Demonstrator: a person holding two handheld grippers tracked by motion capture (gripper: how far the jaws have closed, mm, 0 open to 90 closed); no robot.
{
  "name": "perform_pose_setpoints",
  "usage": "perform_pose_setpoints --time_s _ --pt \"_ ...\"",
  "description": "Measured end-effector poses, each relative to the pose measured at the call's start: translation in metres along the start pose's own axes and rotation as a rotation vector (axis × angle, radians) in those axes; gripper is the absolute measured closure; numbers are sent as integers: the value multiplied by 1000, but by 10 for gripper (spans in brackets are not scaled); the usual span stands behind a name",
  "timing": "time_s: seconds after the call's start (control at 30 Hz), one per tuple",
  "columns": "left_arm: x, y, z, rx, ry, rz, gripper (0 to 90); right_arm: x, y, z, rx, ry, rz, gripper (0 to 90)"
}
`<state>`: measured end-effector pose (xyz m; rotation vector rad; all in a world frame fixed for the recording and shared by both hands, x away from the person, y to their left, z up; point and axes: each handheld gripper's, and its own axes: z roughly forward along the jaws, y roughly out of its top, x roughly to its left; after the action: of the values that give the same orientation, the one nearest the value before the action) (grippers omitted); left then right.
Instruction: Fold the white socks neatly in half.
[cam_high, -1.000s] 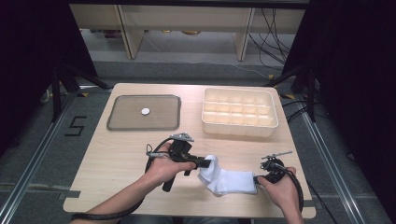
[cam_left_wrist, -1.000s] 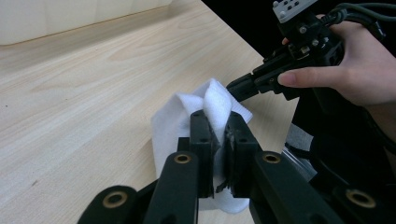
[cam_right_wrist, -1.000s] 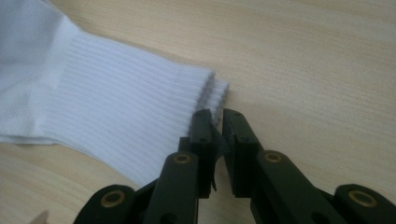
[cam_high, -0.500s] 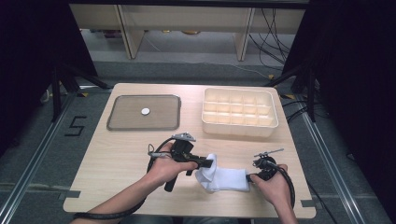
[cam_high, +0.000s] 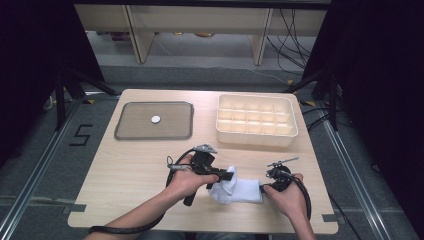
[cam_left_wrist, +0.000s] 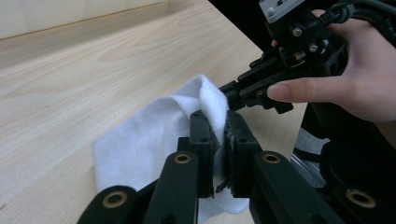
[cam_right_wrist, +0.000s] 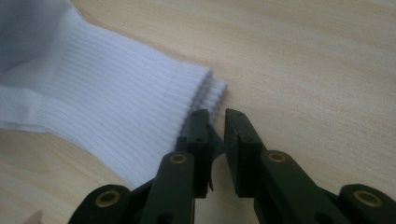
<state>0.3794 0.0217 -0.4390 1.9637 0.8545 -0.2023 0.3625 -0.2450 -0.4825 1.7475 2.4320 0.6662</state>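
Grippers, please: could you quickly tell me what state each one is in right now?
Left gripper: shut on the white sock.
Right gripper: jaws slightly apart at the sock's cuff, gripping nothing; they have just been opening.

Fixed high above the near edge of the table (cam_high: 125, 170), looking forward and down across its whole top. Riding on the left gripper (cam_left_wrist: 217, 133), close in, facing along 2 black jaws toward the far hand. Riding on the right gripper (cam_right_wrist: 215, 128), closer yet. Shared by all 3: the white sock (cam_high: 237, 190).
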Motion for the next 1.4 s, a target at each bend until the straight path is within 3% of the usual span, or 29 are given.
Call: perform_pose_setpoints --time_s 0.17,0.43,0.57,0.87,0.97,1.1,1.13,1.17,1.27,1.3,1.4 --pt "-2 1 6 6 8 8 834 2 0 0 -17 -4 3 842" --pt "-3 3 9 6 9 12 834 5 2 -3 -1 -29 -13 900" --pt "-1 2 10 7 21 9 835 5 2 -13 -59 -14 -34 900" --pt "-1 1 17 23 15 8 834 11 0 -7 -24 1 -28 897" --pt "-2 0 21 16 31 3 835 11 0 -5 -21 -1 -29 896" --pt "-2 -1 28 45 25 7 834 13 1 -4 -19 -1 -21 892" --pt "-3 -2 30 31 41 2 834 13 1 -4 -20 2 -21 892" --pt "-2 -2 31 49 31 10 834 11 1 -2 -31 0 -50 890" --pt "-2 -2 36 54 47 9 834 14 2 -2 -16 -6 -36 887" --pt "-2 -3 39 33 53 10 834 15 2 -2 -23 1 -33 886" --pt "-1 -3 41 65 49 12 833 16 2 -2 -16 -2 -28 880"
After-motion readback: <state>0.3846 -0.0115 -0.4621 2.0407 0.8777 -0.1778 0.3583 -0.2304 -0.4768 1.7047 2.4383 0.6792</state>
